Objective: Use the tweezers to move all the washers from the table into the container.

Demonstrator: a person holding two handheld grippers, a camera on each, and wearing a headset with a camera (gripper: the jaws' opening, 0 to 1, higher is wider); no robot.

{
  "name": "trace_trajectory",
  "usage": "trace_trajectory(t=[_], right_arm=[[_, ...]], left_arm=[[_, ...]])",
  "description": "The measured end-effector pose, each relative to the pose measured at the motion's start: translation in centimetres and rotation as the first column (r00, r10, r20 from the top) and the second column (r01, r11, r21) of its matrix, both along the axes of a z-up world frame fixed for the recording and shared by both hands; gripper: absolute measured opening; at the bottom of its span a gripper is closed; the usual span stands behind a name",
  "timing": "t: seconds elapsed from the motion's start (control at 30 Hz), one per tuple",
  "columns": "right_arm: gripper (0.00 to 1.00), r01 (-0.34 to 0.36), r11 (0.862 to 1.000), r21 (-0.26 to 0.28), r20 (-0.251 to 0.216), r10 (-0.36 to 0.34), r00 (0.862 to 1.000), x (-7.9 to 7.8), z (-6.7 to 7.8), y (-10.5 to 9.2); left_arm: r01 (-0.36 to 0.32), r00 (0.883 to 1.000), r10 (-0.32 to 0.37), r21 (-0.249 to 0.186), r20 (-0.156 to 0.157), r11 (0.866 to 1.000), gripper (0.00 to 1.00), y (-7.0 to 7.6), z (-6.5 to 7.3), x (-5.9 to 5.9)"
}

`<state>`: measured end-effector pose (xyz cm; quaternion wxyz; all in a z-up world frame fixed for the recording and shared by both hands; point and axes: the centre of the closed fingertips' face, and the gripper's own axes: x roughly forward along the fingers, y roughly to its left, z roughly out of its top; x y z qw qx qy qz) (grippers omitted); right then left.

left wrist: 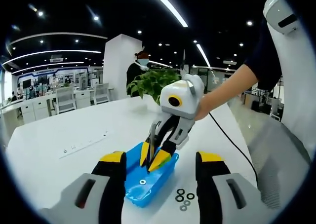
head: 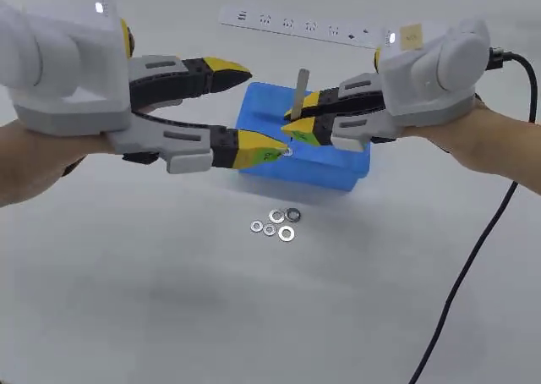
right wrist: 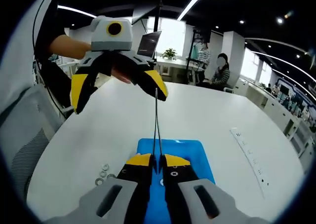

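Note:
Several steel washers (head: 275, 223) lie in a cluster on the white table, just in front of the blue container (head: 338, 171). My right gripper (head: 296, 117) is shut on thin metal tweezers (head: 300, 92) and hovers over the container. In the right gripper view the tweezers (right wrist: 157, 120) stand up from the shut jaws above the container (right wrist: 190, 152). My left gripper (head: 264, 112) is open and holds nothing, its jaws straddling the container's left end. One washer (left wrist: 142, 182) lies inside the container (left wrist: 133, 182); the loose washers (left wrist: 183, 198) are to its right.
A white power strip (head: 296, 26) lies beyond the container. A black cable (head: 473, 257) trails from the right gripper across the table's right side. People, desks and a plant stand in the office behind the table.

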<state>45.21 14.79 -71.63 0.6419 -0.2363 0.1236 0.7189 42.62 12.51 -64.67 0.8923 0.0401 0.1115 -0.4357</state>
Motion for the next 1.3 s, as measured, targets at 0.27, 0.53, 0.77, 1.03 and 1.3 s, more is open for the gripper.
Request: trace_trajectory(t=[0.27,0.53,0.77,1.03,1.3], right_arm=[[0.09,-0.035,0.999,-0.013,0.018,0.035,0.999,-0.6,0.0,0.3],[0.09,-0.035,0.999,-0.018,0.018,0.036,0.999,-0.6,-0.1,0.1],[0.09,-0.036,0.999,-0.016,0.019,0.037,0.999,-0.5,-0.1,0.2],[0.09,-0.044,0.999,-0.024,0.02,0.044,0.999,-0.7,-0.2,0.1],[0.13,0.001,1.0,-0.003,0.005,-0.001,1.0,-0.2,0.4,0.2]], left_arm=[[0.034,0.999,-0.034,0.027,0.017,0.999,0.44,-0.6,-0.3,1.9],[0.075,0.994,-0.077,0.024,0.074,0.997,0.22,-1.1,0.9,2.2],[0.143,0.986,-0.146,0.044,0.084,0.989,0.12,-1.8,1.1,2.0],[0.171,0.982,-0.176,0.068,0.073,0.983,0.07,-1.5,0.7,2.1],[0.17,0.97,-0.187,0.12,0.153,0.978,0.05,-1.4,1.0,2.5]])
